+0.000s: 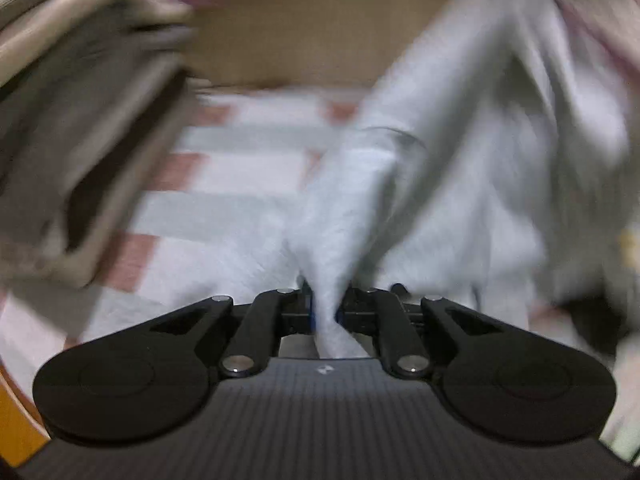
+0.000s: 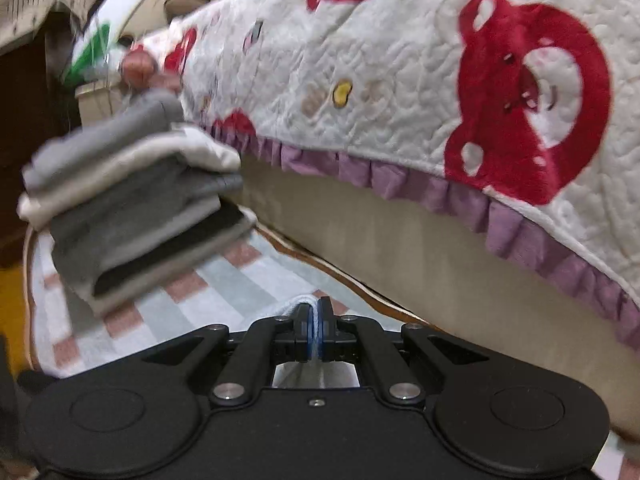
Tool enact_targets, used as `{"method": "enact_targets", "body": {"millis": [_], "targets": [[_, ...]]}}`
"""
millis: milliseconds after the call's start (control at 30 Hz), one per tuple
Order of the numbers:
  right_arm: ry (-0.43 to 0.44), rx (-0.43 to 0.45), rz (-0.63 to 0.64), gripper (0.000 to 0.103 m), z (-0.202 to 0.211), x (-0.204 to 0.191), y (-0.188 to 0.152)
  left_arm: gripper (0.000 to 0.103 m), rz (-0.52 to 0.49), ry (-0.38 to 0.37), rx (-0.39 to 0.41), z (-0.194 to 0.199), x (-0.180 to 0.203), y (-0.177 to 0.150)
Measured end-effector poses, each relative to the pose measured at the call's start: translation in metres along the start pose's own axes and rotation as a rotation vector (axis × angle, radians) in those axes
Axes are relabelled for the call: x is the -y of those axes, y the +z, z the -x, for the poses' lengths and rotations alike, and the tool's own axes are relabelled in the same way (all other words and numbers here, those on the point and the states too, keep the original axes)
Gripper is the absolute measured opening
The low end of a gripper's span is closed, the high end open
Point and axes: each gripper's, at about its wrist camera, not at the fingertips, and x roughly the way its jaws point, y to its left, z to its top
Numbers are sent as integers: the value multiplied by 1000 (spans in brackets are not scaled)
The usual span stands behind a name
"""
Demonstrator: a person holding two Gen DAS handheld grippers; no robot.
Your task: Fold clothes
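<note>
Left gripper jaws pinched on pale garment, cloth fanning up ahead. Right gripper jaws nearly shut on thin white edge. Folded stack ahead-left on checked mat. Judgement: keep both pinches firm, hold edges level, clear stack.

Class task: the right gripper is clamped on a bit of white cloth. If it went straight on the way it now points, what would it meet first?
Probably the checked mat just ahead of the right gripper, then the bed's beige side. Depth is uncertain; the pile of folded clothes lies off to the left.
</note>
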Motion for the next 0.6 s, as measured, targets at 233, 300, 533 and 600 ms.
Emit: {"method": "enact_targets", "body": {"millis": [233,300,533,600], "targets": [[-186,-221,6,65,-39,22,-31,8,95,-7,192,21,-49,4],[-167,-213,-26,68,-24,19,-43,8,115,0,176,12,-50,-1],[-313,-215,-114,68,27,19,-84,8,208,-4,222,5,-62,3],[-332,-220,-107,67,32,13,-92,8,248,-26,229,5,-68,3]]}}
